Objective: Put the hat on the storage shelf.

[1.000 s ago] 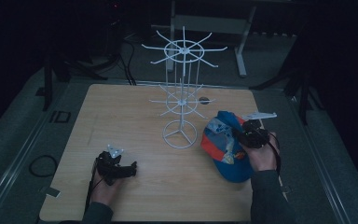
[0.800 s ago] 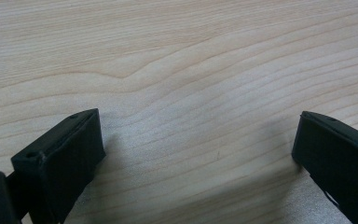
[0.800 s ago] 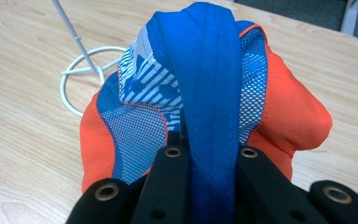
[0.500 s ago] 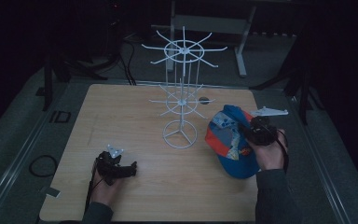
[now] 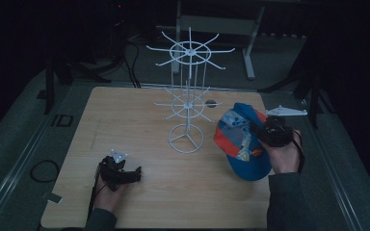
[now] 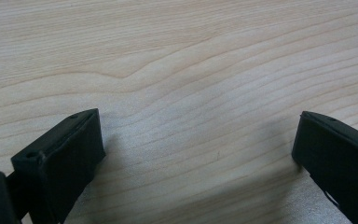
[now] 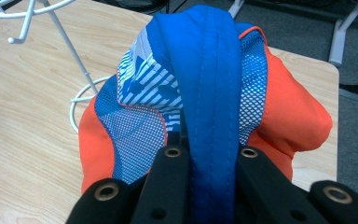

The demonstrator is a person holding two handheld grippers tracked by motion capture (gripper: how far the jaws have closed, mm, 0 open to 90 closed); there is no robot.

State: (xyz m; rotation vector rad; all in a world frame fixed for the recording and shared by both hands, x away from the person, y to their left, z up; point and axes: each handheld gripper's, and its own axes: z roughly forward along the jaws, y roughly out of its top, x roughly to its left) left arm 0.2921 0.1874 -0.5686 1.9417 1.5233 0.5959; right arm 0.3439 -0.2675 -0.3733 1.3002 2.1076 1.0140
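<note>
wooden table | cap: blue, orange, mesh | right claw clamped on cap | left claw apart

No legible text, labels or numbers

Dim lab: wooden table, cables

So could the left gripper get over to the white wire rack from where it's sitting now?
Probably yes. The left gripper rests open on the table, holding nothing, and bare wood lies between it and the white wire rack. The cap is on the rack's far side.
</note>
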